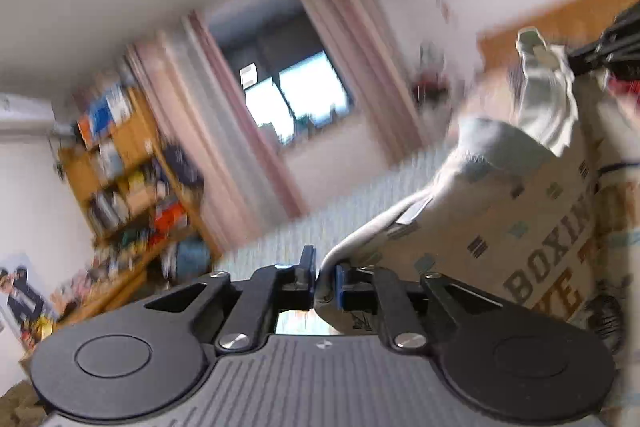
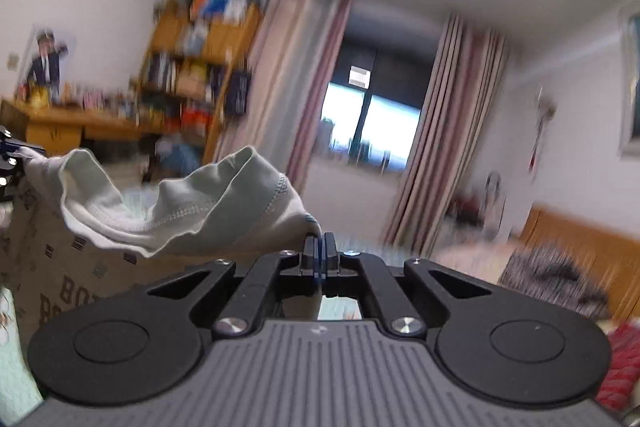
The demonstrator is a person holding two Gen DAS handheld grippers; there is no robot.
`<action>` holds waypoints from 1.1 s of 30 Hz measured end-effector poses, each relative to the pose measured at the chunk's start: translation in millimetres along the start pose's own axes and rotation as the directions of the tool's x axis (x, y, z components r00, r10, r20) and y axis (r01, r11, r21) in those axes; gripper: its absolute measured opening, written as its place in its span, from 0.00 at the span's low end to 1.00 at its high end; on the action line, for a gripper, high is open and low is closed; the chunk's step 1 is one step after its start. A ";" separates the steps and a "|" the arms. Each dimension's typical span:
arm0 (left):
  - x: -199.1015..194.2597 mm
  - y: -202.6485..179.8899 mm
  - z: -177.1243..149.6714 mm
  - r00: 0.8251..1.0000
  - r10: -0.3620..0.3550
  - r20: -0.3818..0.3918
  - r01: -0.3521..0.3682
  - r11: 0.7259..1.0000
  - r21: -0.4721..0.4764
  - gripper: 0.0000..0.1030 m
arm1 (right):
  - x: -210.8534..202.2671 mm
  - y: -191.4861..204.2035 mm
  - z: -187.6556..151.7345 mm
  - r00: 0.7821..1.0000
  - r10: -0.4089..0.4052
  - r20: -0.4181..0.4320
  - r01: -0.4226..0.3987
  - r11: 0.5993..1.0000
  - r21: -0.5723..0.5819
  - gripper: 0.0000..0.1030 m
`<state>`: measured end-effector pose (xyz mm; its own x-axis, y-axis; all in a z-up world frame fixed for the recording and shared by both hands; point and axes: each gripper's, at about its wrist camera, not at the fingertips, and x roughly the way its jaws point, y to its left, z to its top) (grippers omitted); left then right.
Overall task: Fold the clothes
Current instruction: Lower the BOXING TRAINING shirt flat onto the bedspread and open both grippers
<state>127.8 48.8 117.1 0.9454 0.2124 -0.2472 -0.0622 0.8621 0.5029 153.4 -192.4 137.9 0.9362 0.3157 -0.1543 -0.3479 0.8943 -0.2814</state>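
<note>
We are holding a beige printed shirt (image 1: 500,227) up in the air between two grippers, both tilted toward the ceiling. The left gripper (image 1: 324,279) is pinching the shirt's pale hem between its fingers; the right gripper (image 2: 319,255) is clamping tight on another part of that edge, which is drooping in a loop between them — likely so the shirt is hanging open and straight before we lay it down to fold. Behind it, curtains (image 2: 440,131) and a window (image 2: 372,123) are blurring.
</note>
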 end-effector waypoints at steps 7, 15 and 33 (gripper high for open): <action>183.8 -38.9 -110.5 0.897 -0.007 -0.442 0.014 1.000 0.013 0.16 | 156.4 26.1 -134.9 0.941 0.070 -0.331 -0.055 0.997 0.055 0.28; 152.4 -43.9 -170.5 0.846 -0.240 -0.475 0.173 0.968 -0.182 0.76 | 142.2 26.1 -242.1 0.852 0.188 -0.488 -0.033 0.951 0.308 0.44; 178.7 -87.9 -208.6 0.720 -0.372 -0.586 0.144 0.906 -0.399 0.78 | 164.2 52.4 -257.7 0.824 0.273 -0.496 -0.037 0.900 0.434 0.11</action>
<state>235.5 106.9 -144.0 0.5165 0.1013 -0.8503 -0.0480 0.9948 0.0893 276.2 -175.4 -146.3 0.6522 0.3475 -0.6737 -0.3269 0.9308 0.1637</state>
